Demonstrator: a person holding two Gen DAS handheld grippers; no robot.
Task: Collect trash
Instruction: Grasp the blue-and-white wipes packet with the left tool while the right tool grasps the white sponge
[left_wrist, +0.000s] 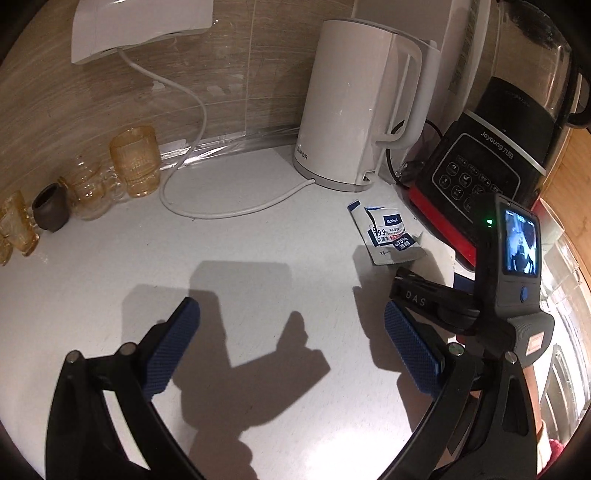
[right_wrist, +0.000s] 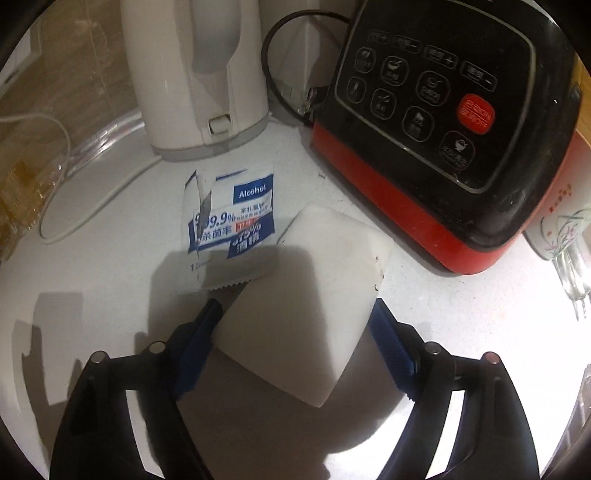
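Note:
A torn blue-and-white alcohol wipe packet (left_wrist: 388, 236) lies flat on the white counter in front of the kettle; it also shows in the right wrist view (right_wrist: 232, 221). My right gripper (right_wrist: 295, 321) is shut on a white sponge block (right_wrist: 310, 295), held just above the counter with its far end near the packet's right edge. The right gripper's body (left_wrist: 509, 280) shows in the left wrist view, right of the packet. My left gripper (left_wrist: 291, 325) is open and empty above bare counter, nearer than the packet and to its left.
A white electric kettle (left_wrist: 351, 110) with its cord (left_wrist: 207, 206) stands behind the packet. A black-and-red blender base (right_wrist: 443, 129) stands to the right. Amber glasses (left_wrist: 136, 162) and a small dark pot (left_wrist: 50, 206) line the wall at left. A glass cup (right_wrist: 561, 236) stands far right.

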